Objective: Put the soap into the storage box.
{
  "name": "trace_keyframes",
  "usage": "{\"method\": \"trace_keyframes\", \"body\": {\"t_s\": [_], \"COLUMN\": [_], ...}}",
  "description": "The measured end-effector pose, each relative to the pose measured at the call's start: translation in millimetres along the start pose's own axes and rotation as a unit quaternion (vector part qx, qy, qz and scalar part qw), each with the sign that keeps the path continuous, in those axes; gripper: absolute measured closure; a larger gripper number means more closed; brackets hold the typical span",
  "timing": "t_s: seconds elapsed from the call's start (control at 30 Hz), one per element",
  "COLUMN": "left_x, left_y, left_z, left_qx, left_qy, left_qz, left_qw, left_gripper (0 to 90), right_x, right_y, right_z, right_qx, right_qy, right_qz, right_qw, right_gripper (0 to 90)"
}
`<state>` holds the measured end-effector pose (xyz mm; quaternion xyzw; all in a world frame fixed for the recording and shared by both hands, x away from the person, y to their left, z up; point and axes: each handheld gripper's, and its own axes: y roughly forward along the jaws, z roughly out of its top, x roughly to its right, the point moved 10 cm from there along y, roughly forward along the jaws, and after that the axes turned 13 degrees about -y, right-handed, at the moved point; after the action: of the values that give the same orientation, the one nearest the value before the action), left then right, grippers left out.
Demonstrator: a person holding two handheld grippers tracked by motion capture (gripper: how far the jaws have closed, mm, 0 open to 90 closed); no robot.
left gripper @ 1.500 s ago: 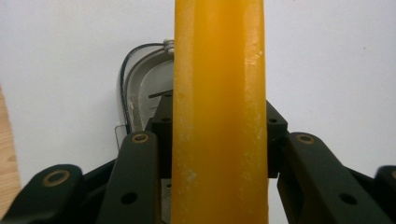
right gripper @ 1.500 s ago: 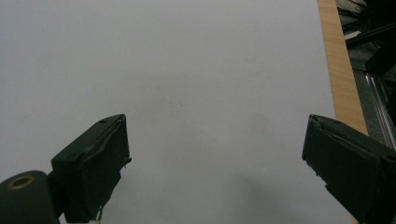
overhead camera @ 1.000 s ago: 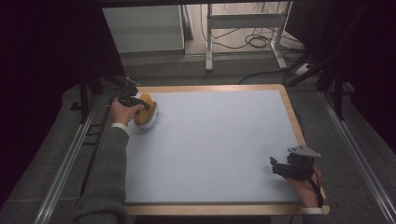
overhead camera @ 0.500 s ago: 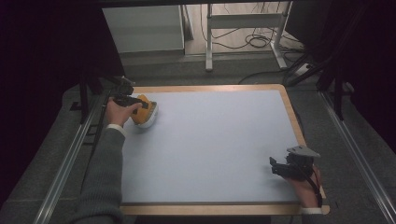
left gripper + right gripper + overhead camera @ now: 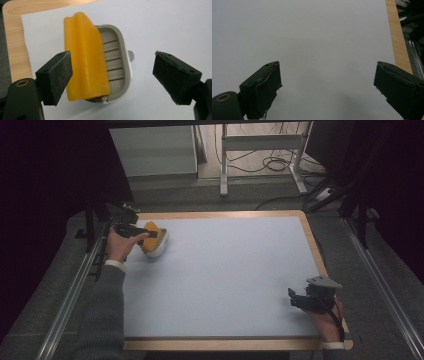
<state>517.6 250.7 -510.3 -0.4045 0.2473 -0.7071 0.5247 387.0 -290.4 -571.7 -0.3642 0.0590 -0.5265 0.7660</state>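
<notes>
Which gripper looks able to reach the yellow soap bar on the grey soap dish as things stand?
Probably the left gripper: it hovers open right by the yellow soap bar on its grey soap dish, nothing between. The right gripper sits across the table.

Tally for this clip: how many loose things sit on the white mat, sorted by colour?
Yellow: 1, the soap bar, lying across the dish.
Grey-white: 1, the slotted soap dish.
Total: 2, both at the mat's far left corner.
</notes>
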Motion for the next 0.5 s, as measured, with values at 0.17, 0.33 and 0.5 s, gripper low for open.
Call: {"method": "trace_keyframes", "body": {"t_s": [0.17, 0.33, 0.5], "left_x": [11.5, 22.8, 29.7], "left_y": [-11.7, -21.4, -26.8], "left_z": [-11.0, -32.9, -60.3], "left_qx": [0.024, 0.031, 0.024], "left_qy": [0.024, 0.05, 0.074], "left_qz": [-0.026, -0.049, -0.069], "left_qw": [0.9991, 0.997, 0.9946], "left_gripper": [18.0, 18.8, 18.9], "right_x": [-0.6, -0.1, -0.7], "right_y": [-0.1, -1.2, -2.0], "right_z": [1.0, 1.3, 2.3], "right_qx": [0.001, 0.002, 0.003], "right_qy": [-0.003, -0.004, -0.005], "right_qz": [0.001, -0.001, -0.002], "right_qw": [1.0, 1.0, 1.0], "right_gripper": [7.4, 7.4, 7.4]}}
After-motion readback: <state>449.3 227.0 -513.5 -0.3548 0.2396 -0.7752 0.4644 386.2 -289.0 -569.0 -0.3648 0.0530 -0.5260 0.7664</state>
